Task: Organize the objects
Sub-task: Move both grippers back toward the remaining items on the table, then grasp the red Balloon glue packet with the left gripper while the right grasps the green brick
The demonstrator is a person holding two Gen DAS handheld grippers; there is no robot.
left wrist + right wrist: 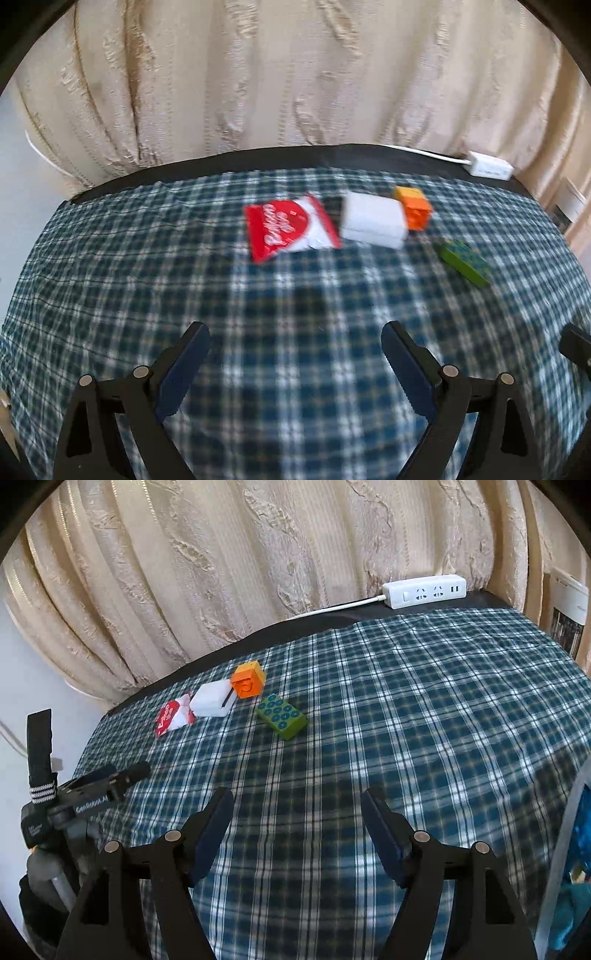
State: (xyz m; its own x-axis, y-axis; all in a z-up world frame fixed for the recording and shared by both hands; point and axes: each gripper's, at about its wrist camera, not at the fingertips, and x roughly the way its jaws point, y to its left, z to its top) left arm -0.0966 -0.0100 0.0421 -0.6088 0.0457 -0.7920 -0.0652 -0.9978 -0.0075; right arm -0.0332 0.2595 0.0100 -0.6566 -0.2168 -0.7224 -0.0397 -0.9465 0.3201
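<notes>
A red and white snack packet (287, 229) (173, 716), a white box (373, 218) (214, 702), an orange cube (415, 208) (248, 679) and a green block with blue dots (464, 262) (282, 716) lie grouped at the far side of the plaid tablecloth (295, 314) (406, 720). My left gripper (295, 354) is open and empty, hovering well short of them. My right gripper (297, 823) is open and empty, near the front of the table. The left gripper also shows in the right wrist view (107, 775) at the left edge.
A white power strip (424, 590) (489, 168) with its cable lies on the table's dark back edge. Beige curtains (258, 554) hang right behind the table. A metal-framed object with blue fabric (576, 849) stands at the right edge.
</notes>
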